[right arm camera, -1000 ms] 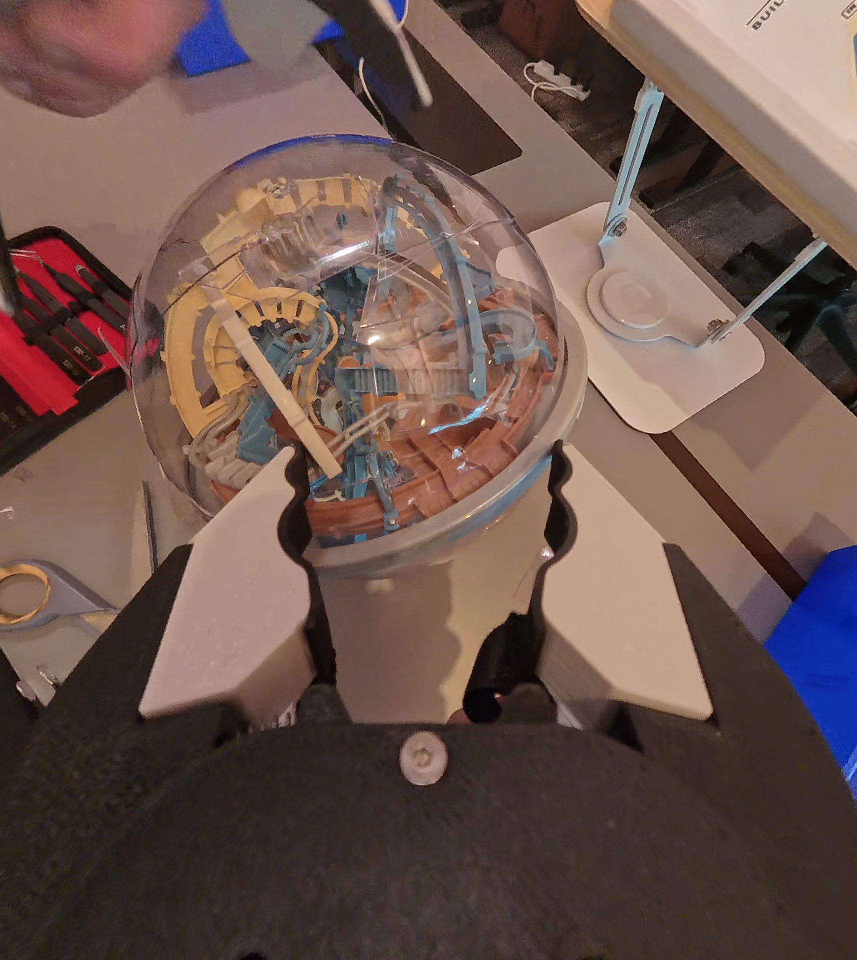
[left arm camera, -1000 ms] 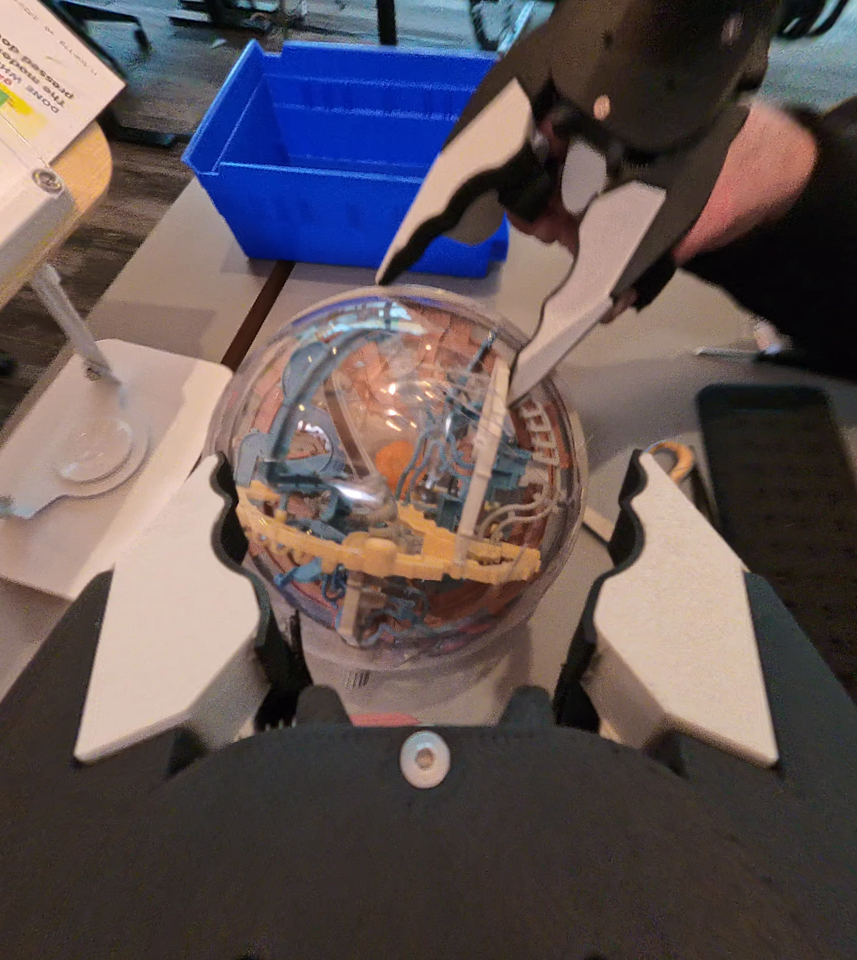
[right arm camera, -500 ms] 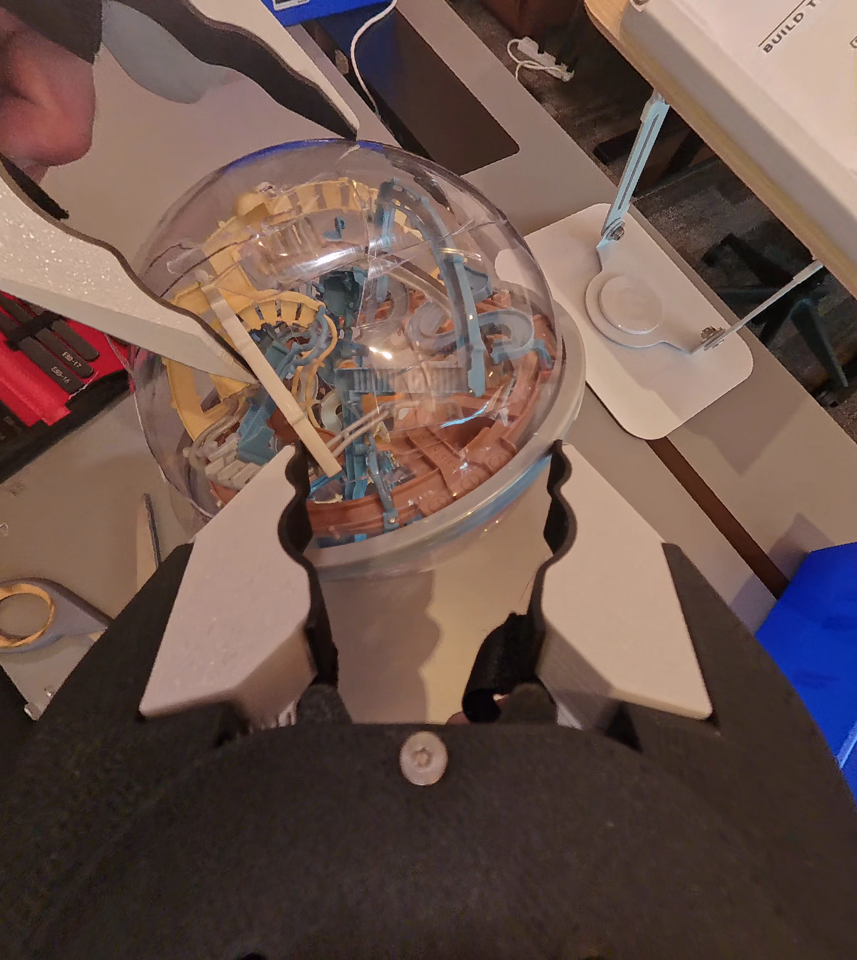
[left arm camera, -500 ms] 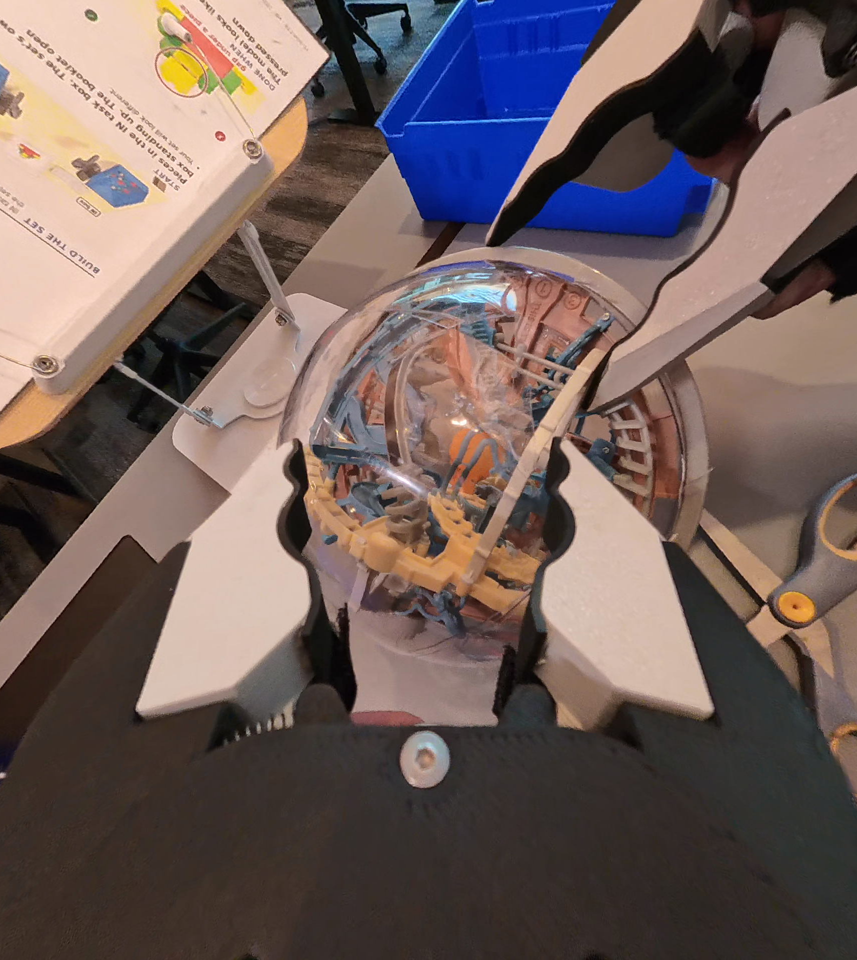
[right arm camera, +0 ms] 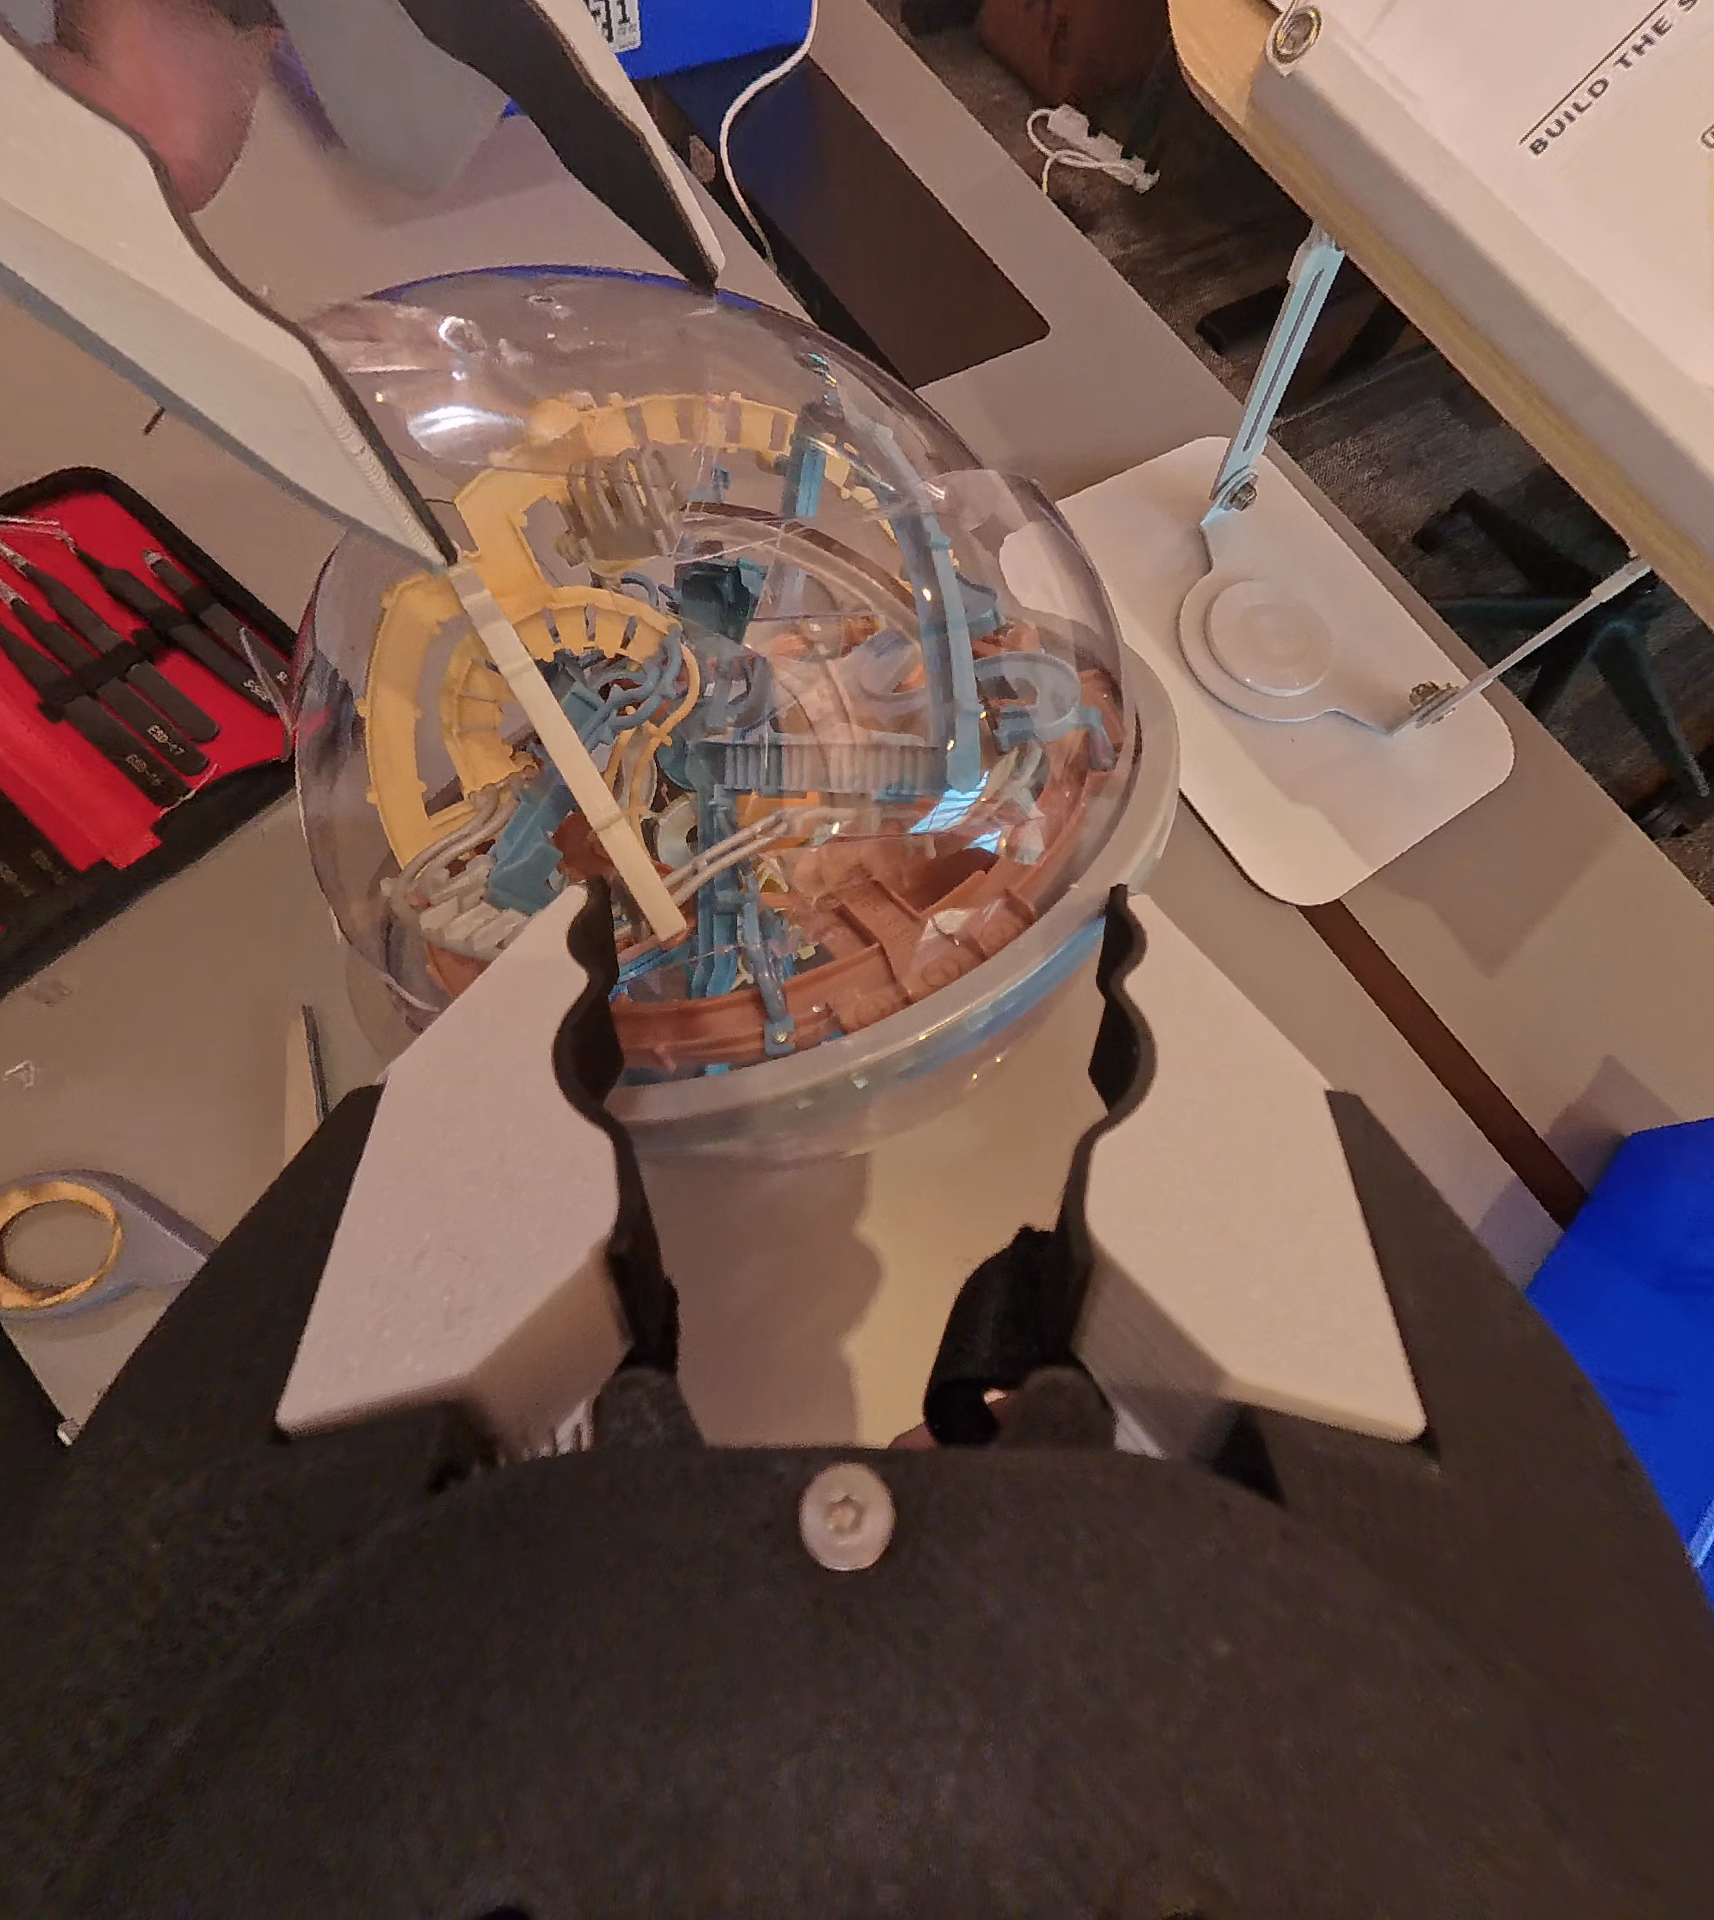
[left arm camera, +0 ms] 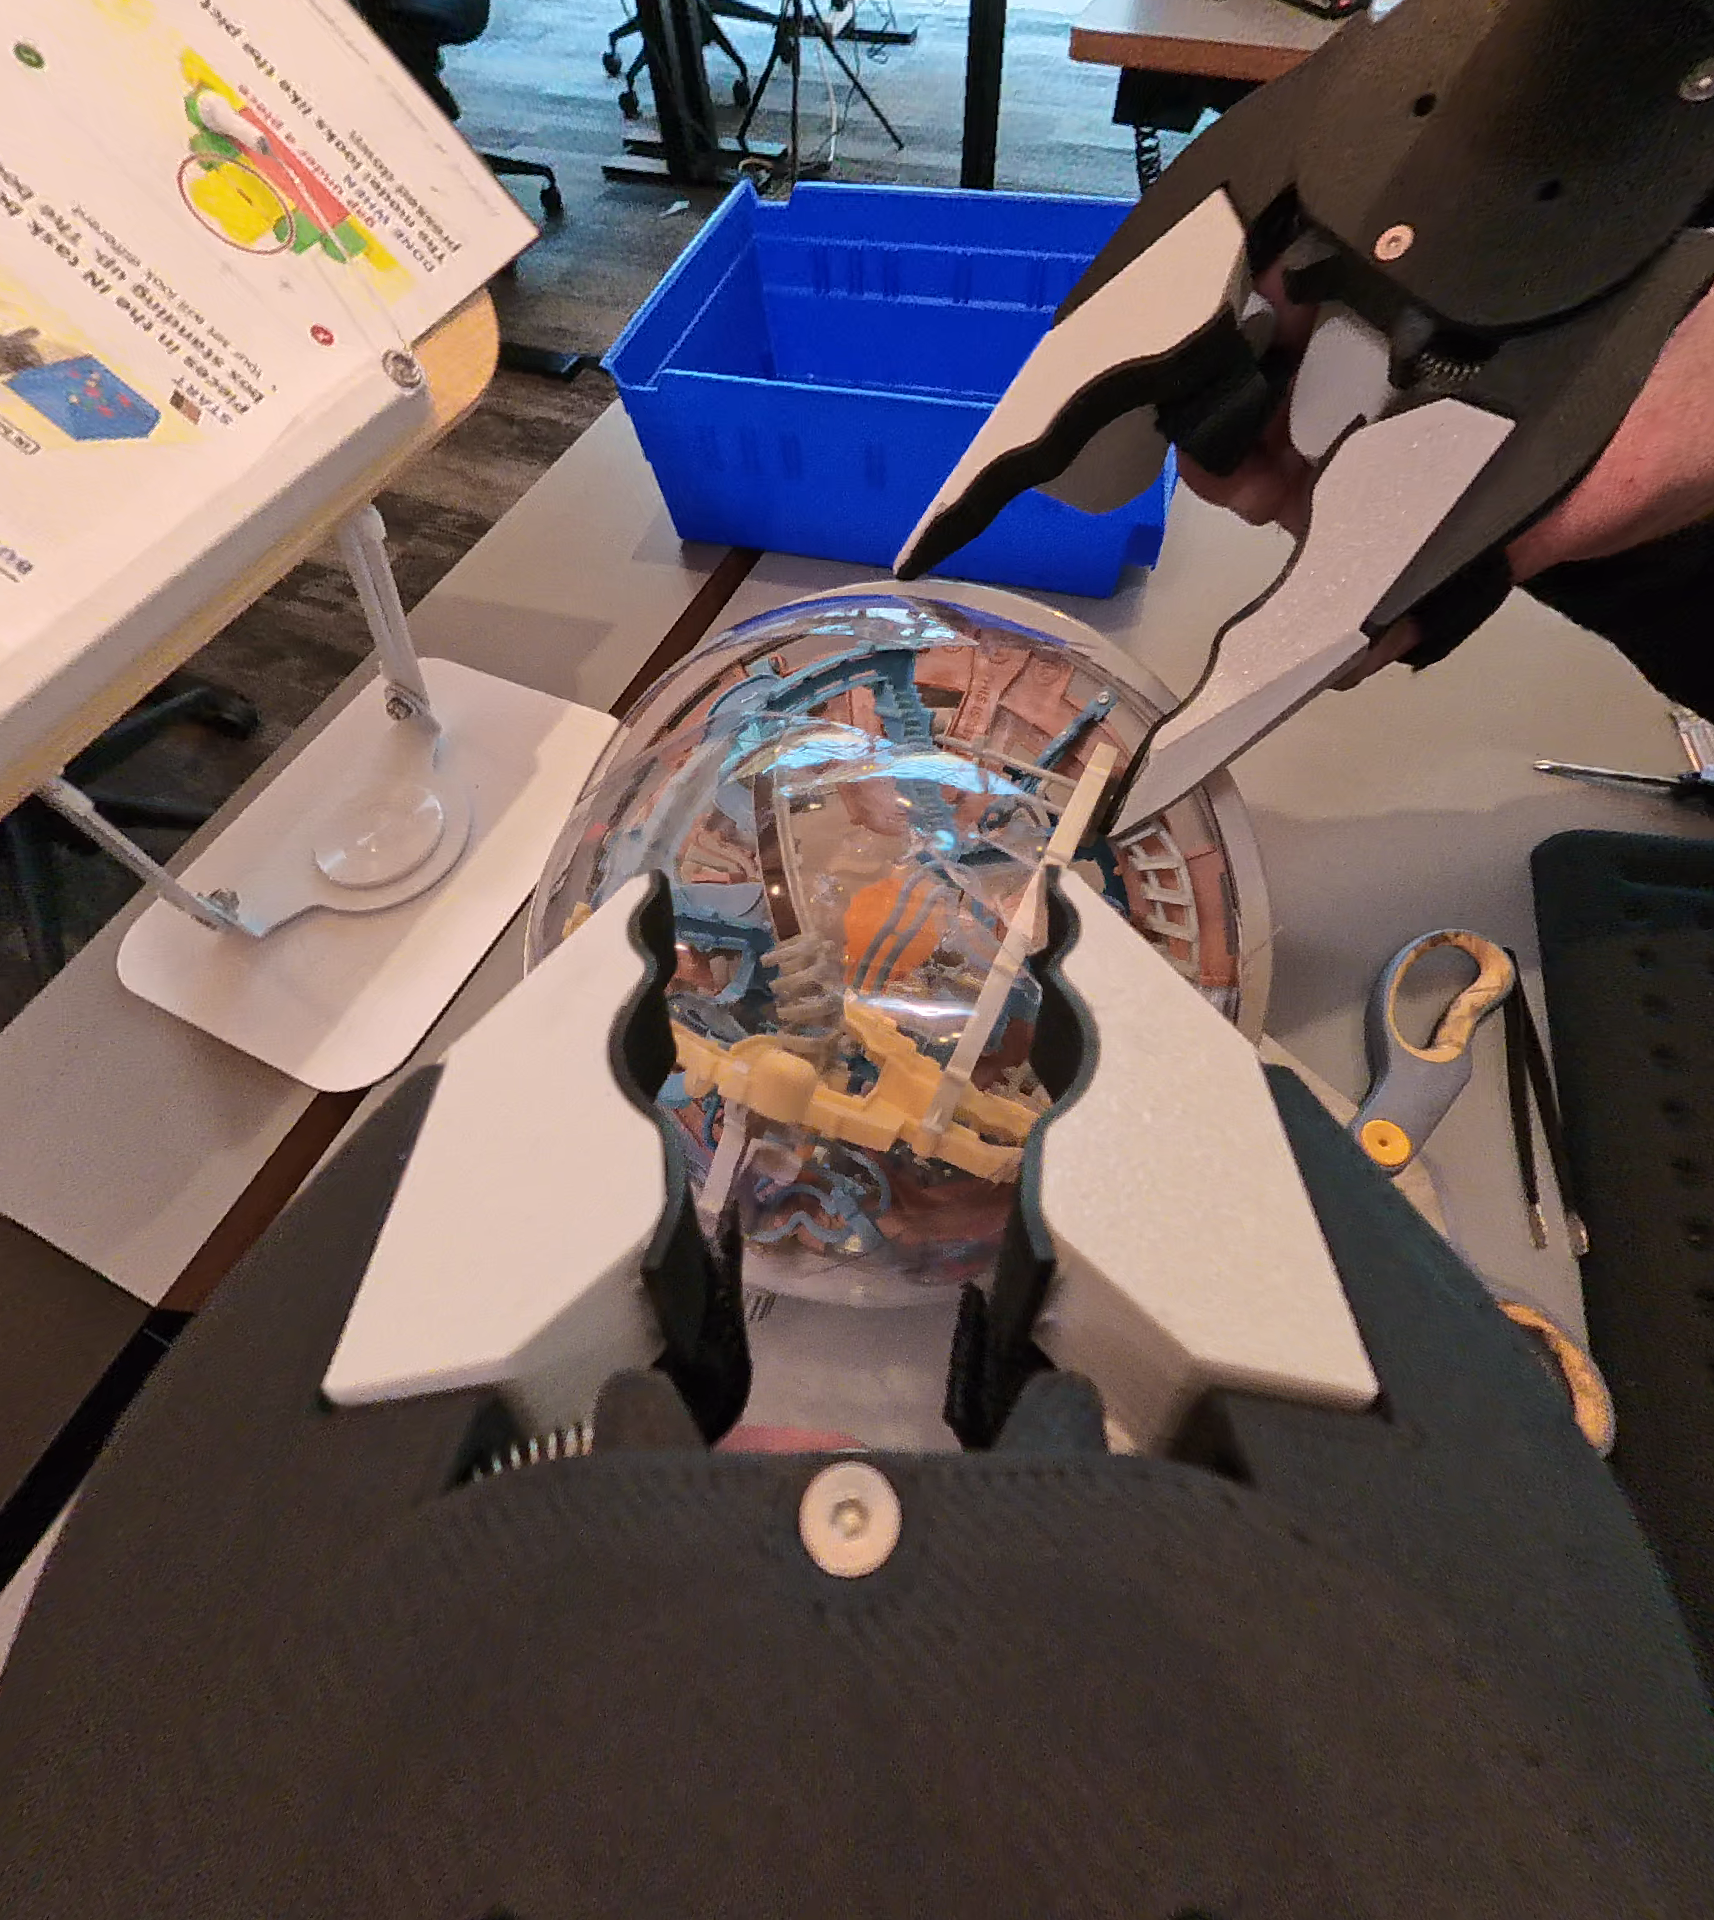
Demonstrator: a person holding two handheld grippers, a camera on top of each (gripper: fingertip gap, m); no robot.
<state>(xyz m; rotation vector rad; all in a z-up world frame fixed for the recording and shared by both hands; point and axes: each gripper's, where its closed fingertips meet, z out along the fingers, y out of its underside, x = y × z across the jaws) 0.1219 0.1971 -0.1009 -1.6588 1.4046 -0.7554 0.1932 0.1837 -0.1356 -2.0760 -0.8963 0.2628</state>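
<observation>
A clear plastic maze ball [left arm camera: 832, 831] with blue, yellow and brown tracks inside rests on the grey table; it also shows in the right wrist view [right arm camera: 832, 623]. A white zip tie [left arm camera: 1069, 831] lies across its top and shows in the right wrist view too [right arm camera: 562, 748]. My left gripper [left arm camera: 848, 925] is open just over the near side of the ball, its right finger beside the tie's lower part. My right gripper [right arm camera: 853, 904] is open at the opposite side. In the left wrist view the right gripper [left arm camera: 1017, 694] has one fingertip at the tie's far end.
A blue bin [left arm camera: 884, 416] stands behind the ball. A white stand base [left arm camera: 313, 914] holds a tilted printed board [left arm camera: 105, 364] at the left. Scissors [left arm camera: 1424, 1039], tweezers [left arm camera: 1539, 1122] and a black mat [left arm camera: 1684, 1143] lie at the right. A red tool case [right arm camera: 22, 727] lies open. The red tool case [right arm camera: 22, 727] is about 30 cm from both grippers' fingertips.
My left gripper's fingers have narrowed from straddling the ball and now sit over its top near the tie. In the right wrist view the left gripper has come down onto the ball. The right gripper has hardly moved.
</observation>
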